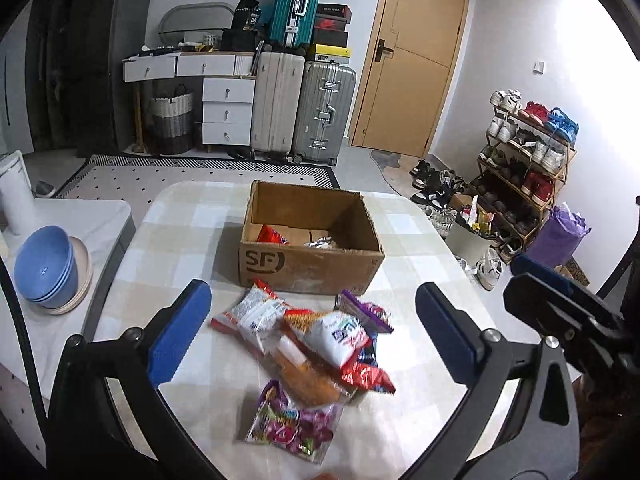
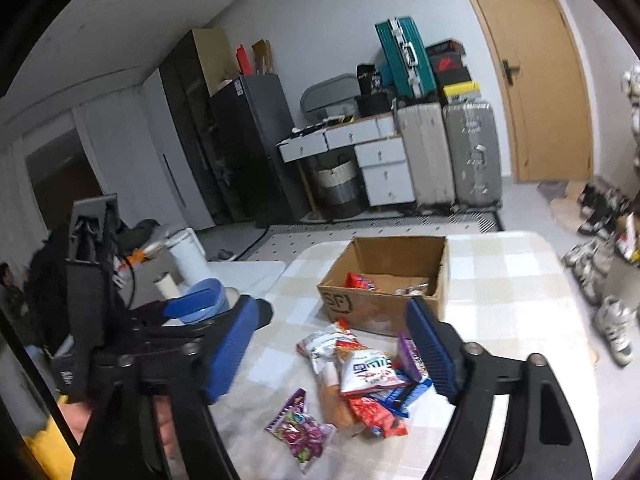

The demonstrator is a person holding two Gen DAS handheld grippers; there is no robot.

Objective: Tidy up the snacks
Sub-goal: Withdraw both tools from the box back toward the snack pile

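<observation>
Over the checkered table [image 1: 168, 240], the left tool [image 1: 316, 336] and right tool [image 2: 332, 348] hang spread wide, empty, above the snack pile [image 1: 316, 344].

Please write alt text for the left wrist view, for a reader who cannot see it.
Open, empty left tongs hover over a pile of snack packets on a checkered table. Behind the pile stands an open cardboard box holding a few snacks.

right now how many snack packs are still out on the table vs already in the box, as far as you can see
Loose packs in the pile on the table: about 7, overlapping, e.g. pink candy bag
Packs visible in the cardboard box: 2, red pack and silver pack
Total: about 9
</observation>
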